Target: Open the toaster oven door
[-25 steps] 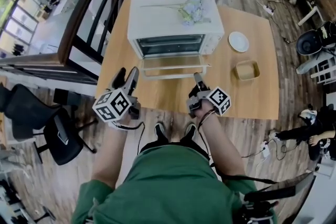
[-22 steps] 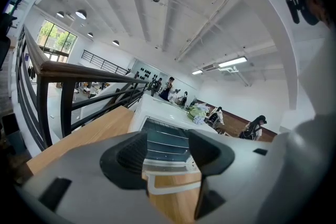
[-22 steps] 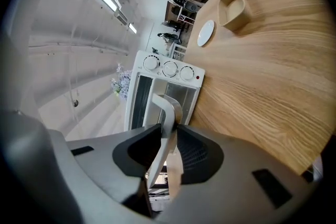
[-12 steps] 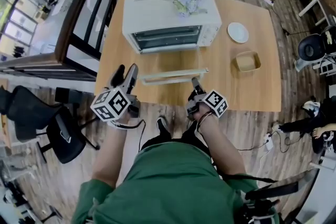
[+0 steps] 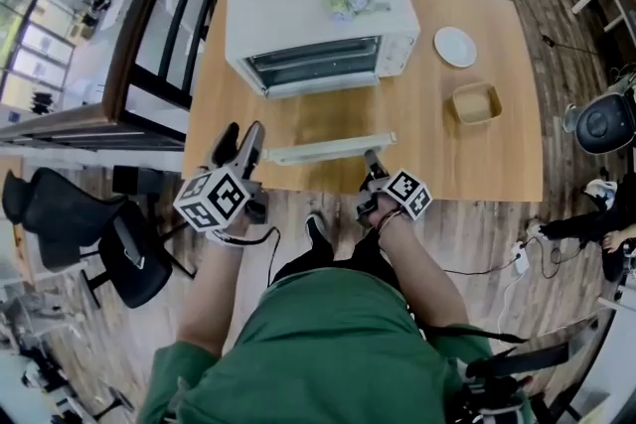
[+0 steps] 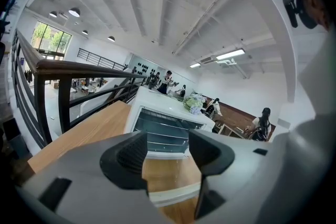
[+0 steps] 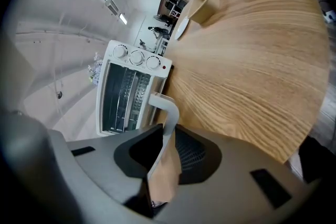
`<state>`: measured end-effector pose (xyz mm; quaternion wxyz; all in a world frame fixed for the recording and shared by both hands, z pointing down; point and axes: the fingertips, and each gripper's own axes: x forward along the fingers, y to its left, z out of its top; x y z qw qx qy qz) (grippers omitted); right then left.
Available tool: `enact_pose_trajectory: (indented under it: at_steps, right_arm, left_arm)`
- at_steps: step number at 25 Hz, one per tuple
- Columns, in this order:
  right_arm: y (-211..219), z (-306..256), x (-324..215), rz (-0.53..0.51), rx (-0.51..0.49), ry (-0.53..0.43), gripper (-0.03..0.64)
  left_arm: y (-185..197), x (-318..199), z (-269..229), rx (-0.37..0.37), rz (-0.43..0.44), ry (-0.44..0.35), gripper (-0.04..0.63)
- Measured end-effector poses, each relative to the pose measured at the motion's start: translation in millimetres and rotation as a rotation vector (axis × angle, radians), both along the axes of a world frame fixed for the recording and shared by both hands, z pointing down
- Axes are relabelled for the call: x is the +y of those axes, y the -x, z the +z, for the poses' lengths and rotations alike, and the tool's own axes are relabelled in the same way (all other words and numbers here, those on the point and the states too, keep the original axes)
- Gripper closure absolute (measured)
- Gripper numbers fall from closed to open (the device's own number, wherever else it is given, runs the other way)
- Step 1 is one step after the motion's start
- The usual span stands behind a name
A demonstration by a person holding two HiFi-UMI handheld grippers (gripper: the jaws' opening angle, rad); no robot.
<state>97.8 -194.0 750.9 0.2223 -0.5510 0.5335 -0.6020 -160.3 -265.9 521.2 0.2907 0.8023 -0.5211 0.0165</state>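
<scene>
A: What's underfoot?
B: Wood plank floor (image 5: 556, 213), with a black office chair (image 5: 119, 258) at the left beside a dark railing (image 5: 149, 20).
A: And the light?
B: Bright windows (image 6: 50, 39) far left, strip lights (image 6: 231, 54) on a white ceiling (image 6: 157, 2).

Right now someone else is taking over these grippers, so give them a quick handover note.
Left gripper: open, empty, hovering at the near edge of the table.
Right gripper: jaws have just been closing and are clamped on the handle.
Oven: at the back of the table, its door lowered about flat.
Done: door open.
Left: release the handle.
</scene>
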Motion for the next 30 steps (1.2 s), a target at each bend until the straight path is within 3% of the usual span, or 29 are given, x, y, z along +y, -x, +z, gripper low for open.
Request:
enact_pose_trajectory:
  at_steps: [21,26,30]
  right_arm:
    - [1.9,46.3,27.3,-0.068,0.025,0.119,0.560]
    - [-11.0,22.5,27.2,-0.077,0.098,0.073,0.560]
    - [-34.8,-23.2,12.4,-0.064,0.224,-0.014,0.560]
  left_arm:
    - [-10.8,-5.7,4.8,0.020,0.022,0.006,0.336]
    - [-17.3,-7.6,6.5,0.026,0.032,0.001,0.336]
    - [-26.2,-10.5,1.3,0.040,0.044,-0.016,0.336]
